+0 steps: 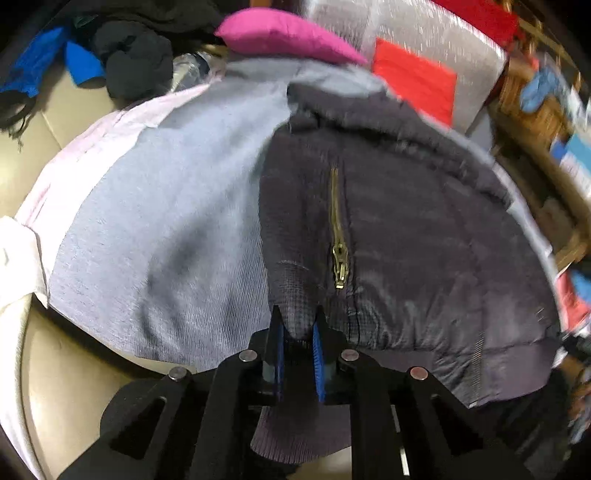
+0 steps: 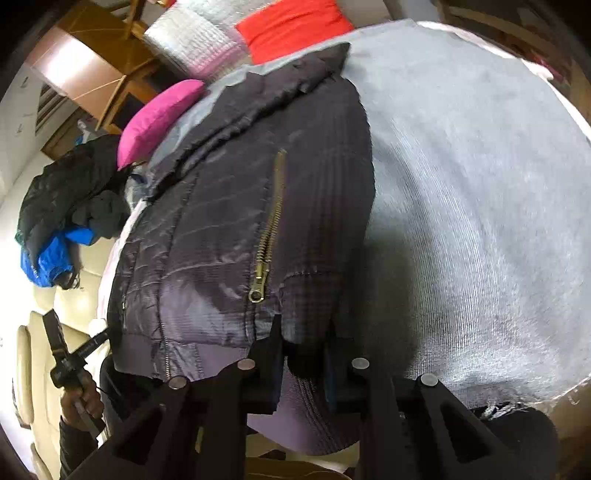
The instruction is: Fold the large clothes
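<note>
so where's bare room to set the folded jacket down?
Grey sheet left of the dark jacket is free. Beige sofa below the black and blue clothes pile is bare. Crowded behind: magenta pillow, red cushion.

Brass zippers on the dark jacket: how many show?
1 in each view: a brass pocket zipper on the dark jacket, just beyond the clamping gripper. Others may be hidden in folds.

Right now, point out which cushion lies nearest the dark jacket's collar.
The magenta cushion: it sits just past the jacket's collar at the grey cover's far edge. The red cushion lies further off, against the silver-grey bundle.
</note>
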